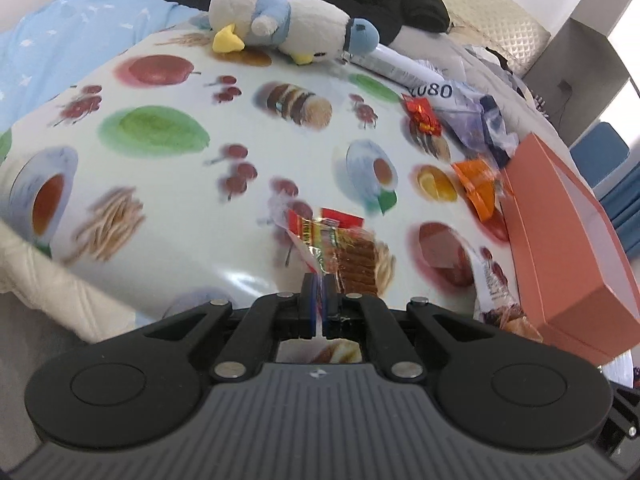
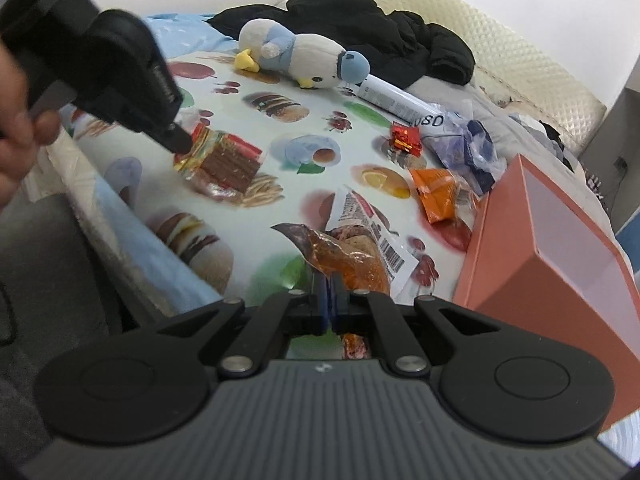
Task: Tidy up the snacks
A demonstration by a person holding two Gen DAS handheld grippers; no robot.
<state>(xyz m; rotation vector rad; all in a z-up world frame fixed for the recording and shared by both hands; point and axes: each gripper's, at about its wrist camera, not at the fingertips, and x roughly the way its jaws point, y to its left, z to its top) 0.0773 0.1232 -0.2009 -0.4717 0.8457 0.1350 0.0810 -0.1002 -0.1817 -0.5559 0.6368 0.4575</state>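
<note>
My left gripper (image 1: 319, 280) is shut on the edge of a clear wafer snack pack (image 1: 344, 250) with red and yellow print, held just above the printed tablecloth (image 1: 168, 208). The right wrist view shows the same left gripper (image 2: 180, 146) and the wafer pack (image 2: 228, 160). My right gripper (image 2: 329, 280) is shut on an orange-brown snack bag (image 2: 352, 260) with a white barcode label. An open salmon-pink box (image 2: 560, 248) stands at the right; it also shows in the left wrist view (image 1: 568, 240). An orange packet (image 2: 440, 196), a red candy packet (image 2: 406, 140) and a blue-purple wrapper (image 2: 476, 152) lie near the box.
A plush duck (image 2: 296, 56) lies at the far side of the cloth, with a black jacket (image 2: 380, 36) behind it. A white tube (image 2: 400, 100) lies beside the duck. The table edge runs along the left, above grey floor (image 2: 40, 260).
</note>
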